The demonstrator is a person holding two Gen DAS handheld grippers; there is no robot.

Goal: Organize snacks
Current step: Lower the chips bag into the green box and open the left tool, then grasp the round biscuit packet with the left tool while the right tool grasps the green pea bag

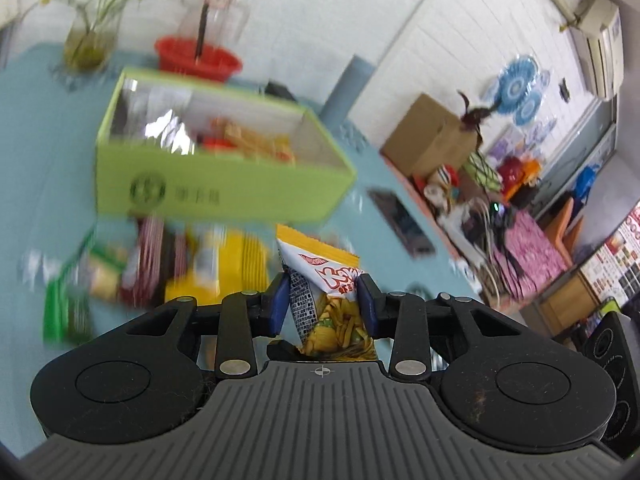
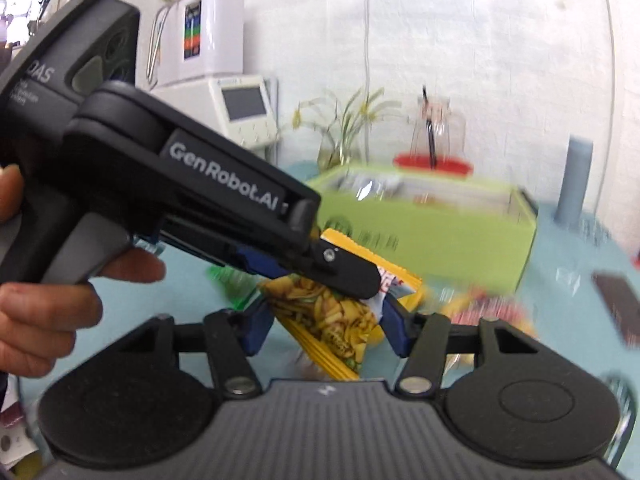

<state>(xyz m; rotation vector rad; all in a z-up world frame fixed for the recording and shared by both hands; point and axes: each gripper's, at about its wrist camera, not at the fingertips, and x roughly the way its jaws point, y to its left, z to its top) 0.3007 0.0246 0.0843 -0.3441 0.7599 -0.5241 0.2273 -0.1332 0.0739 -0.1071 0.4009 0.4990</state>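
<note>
A yellow-and-white crinkled foil snack packet [image 1: 328,292] was held clamped between the blue-padded fingers of the left gripper [image 1: 326,300], lifted clear of the blue worktop [image 1: 36,168]. The right gripper [image 2: 326,322] was seen part-closed around the same packet's lower end; contact could not be told. The open lime-green cardboard box [image 1: 224,180] lay ahead, beyond the packet's upright long axis.

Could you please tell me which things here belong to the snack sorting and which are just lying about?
Job: chip packet, left gripper, right gripper, green box, loose snacks.
Lying about: red basket, plant vase, phone, cardboard box.
</note>
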